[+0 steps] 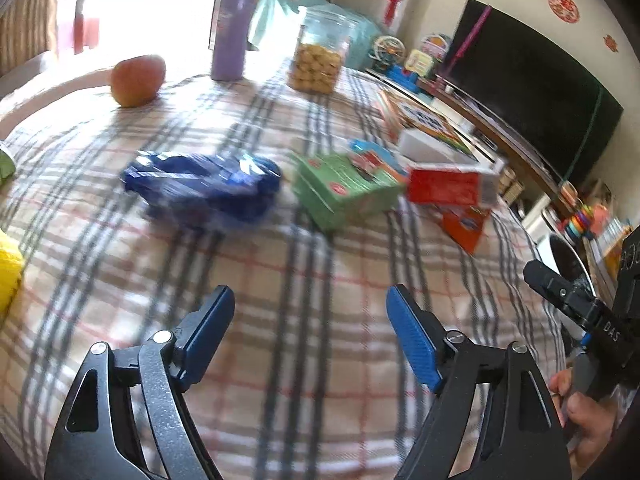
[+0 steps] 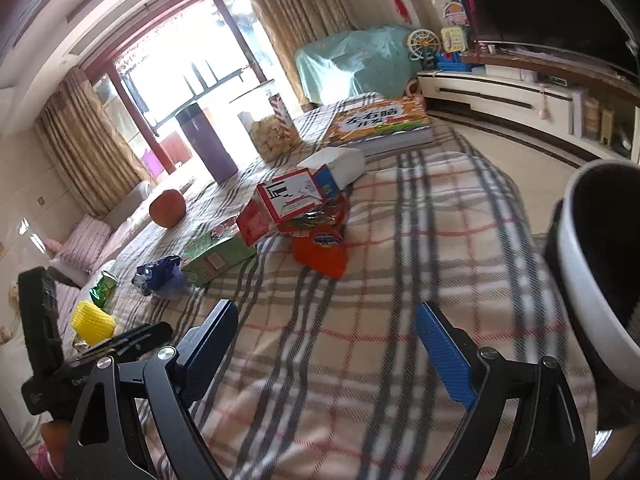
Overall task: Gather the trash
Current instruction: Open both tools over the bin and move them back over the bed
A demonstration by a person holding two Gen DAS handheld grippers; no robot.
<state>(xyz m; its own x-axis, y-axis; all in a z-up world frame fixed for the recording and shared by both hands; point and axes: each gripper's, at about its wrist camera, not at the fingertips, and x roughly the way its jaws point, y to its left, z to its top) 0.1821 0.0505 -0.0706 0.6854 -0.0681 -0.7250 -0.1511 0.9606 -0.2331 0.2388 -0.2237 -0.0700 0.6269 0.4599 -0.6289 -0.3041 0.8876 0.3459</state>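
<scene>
Our left tongs [image 1: 310,312] wide and empty over the plaid counter [image 1: 320,272], blue wrapper [image 1: 200,184] ahead, our right tongs [image 2: 326,334] wide too, bin [image 2: 600,264] beside them

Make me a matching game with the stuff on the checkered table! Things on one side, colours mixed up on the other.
Things:
1. crumpled wrapper
2. flat box
3. tall bottle
4. ridged cup

Colours:
A. purple
B. yellow
C. dark blue
D. green

Pairs: 1-C, 2-D, 3-A, 4-B
</scene>
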